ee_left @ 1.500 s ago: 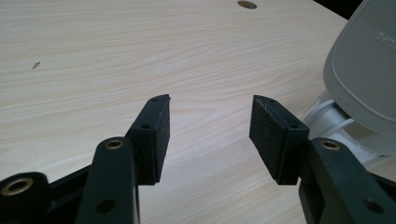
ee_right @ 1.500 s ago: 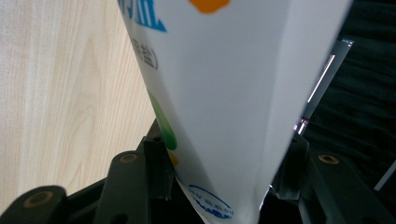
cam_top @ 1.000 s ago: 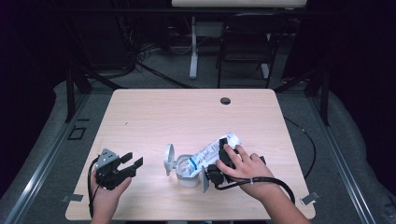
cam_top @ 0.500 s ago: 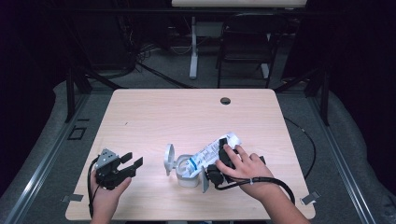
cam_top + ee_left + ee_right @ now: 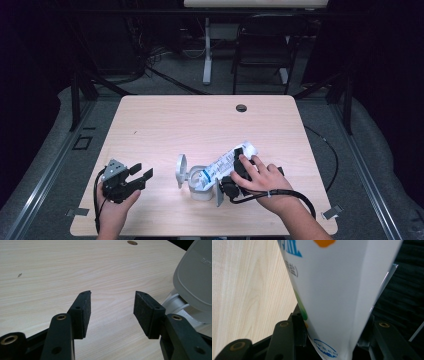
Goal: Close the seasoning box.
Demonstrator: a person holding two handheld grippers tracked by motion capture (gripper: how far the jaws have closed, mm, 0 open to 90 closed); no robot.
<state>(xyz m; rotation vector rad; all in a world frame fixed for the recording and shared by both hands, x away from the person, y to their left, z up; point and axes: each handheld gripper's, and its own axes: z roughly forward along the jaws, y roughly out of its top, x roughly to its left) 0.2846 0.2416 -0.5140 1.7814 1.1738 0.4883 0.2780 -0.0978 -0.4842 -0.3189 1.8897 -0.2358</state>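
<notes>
**Pouch tipped over an open white container**

The right gripper (image 5: 235,172) has its jaws closed on a white printed pouch (image 5: 227,162) — in the right gripper view the pouch (image 5: 332,295) sits between both black pads, blue lettering and an orange mark on its face, and the pads press against its sides. The jaws have just been closing a little on it. Seen from above, the pouch lies slanted, its lower end over the mouth of a white container (image 5: 200,186) and its upper end raised toward the far right. The person's right hand (image 5: 265,180) covers the gripper, a black cable looping off behind the wrist.

The container stands near the front middle of the surface (image 5: 200,125), its round lid (image 5: 180,170) hinged open and standing up on the left side.

The left gripper (image 5: 137,176) rests well to the left of the container, jaws wide apart with nothing between them — bare wood shows in the gap. In the left gripper view the grey lid (image 5: 195,275) rises at the right edge, just beyond the right pad. A small round hole (image 5: 241,108) sits near the far edge of the surface.
</notes>
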